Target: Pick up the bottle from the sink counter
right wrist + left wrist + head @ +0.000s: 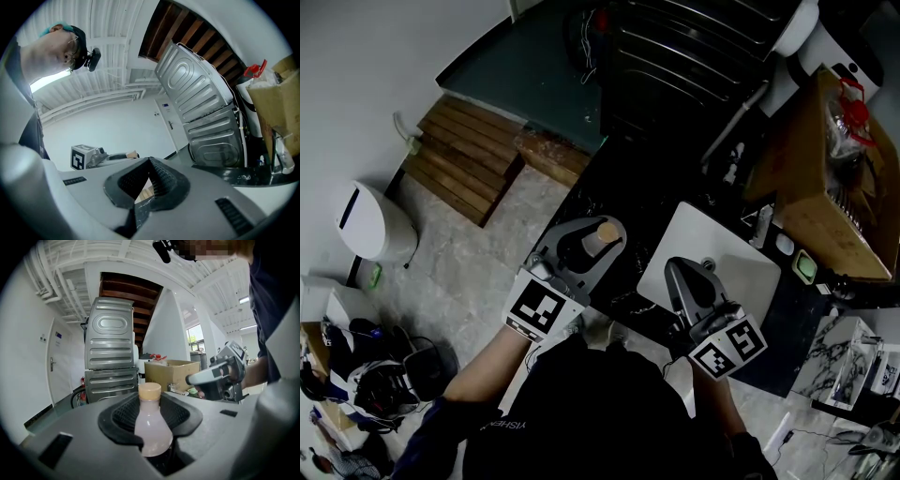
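- The person's dark sleeves fill the bottom of the head view, and each hand carries a gripper with a marker cube at its near end: the left cube (540, 309) and the right cube (727, 347).
- The left gripper (592, 242) is clamped on the bottle (151, 427), with its black ribbed pads pressing the bottle's sides just below the neck.
- The bottle stands upright between the jaws. It holds a pale pinkish liquid and has a tan cap (150, 391). Its base is hidden inside the gripper body.
- In the head view the bottle sits over the near edge of the dark counter (628, 202), just left of the sink (750, 281).
- The right gripper (677, 274) is beside the left one, apart from it, and reaches over the near rim of the white sink.
- The right gripper's jaws are together, tips touching, with nothing between them.
- Across the sink, a cardboard box (811, 187) sits at the counter's far right with odds and ends in it.
- Farther back, stacked grey ribbed metal machines (110, 357) rise behind the counter.
- On the floor to the left lie a wooden pallet (464, 159) and, nearer the wall, a white bin (370, 220).
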